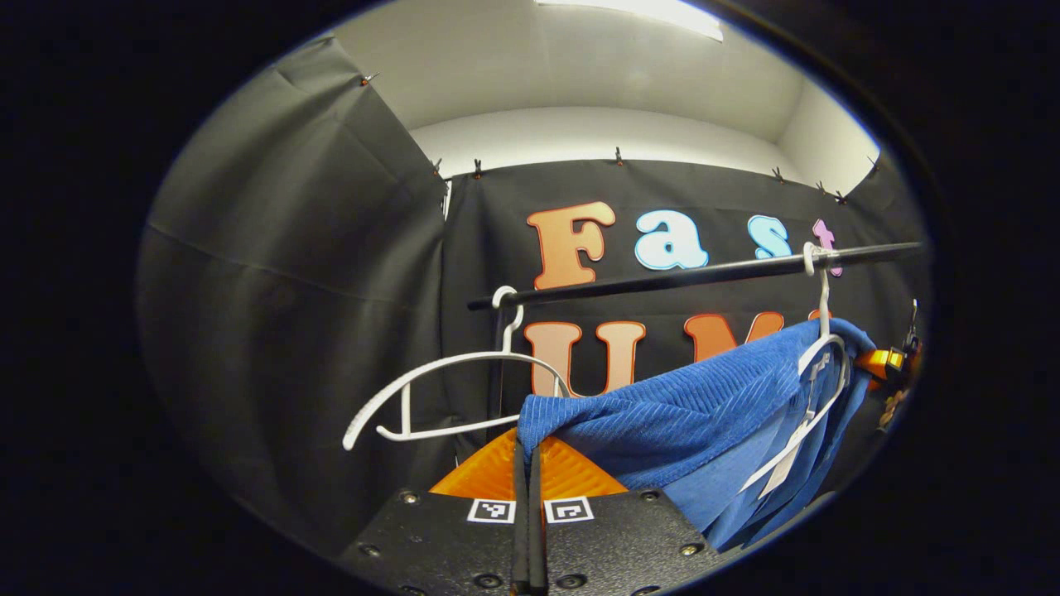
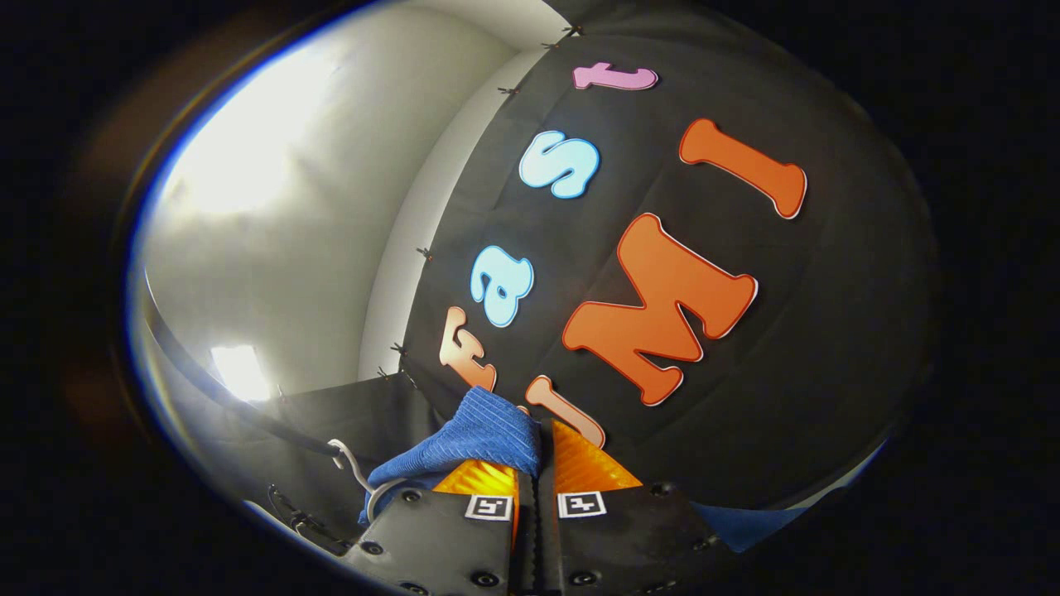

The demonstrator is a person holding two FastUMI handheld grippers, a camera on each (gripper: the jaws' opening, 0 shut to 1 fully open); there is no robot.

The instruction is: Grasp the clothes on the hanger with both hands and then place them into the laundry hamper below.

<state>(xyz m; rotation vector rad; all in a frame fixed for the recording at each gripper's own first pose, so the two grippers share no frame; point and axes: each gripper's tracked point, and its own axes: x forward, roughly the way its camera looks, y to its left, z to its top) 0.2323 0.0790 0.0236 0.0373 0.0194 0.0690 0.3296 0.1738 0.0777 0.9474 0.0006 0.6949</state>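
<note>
Left gripper view: ribbed blue garment (image 1: 687,410).

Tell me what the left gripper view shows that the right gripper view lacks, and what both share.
Left gripper view: an empty white hanger on the black rail, a second hanger with the blue garment draped over it, and the other gripper far right. Right gripper view: a lit white wall. Both share blue fabric pinched between closed jaws.
</note>
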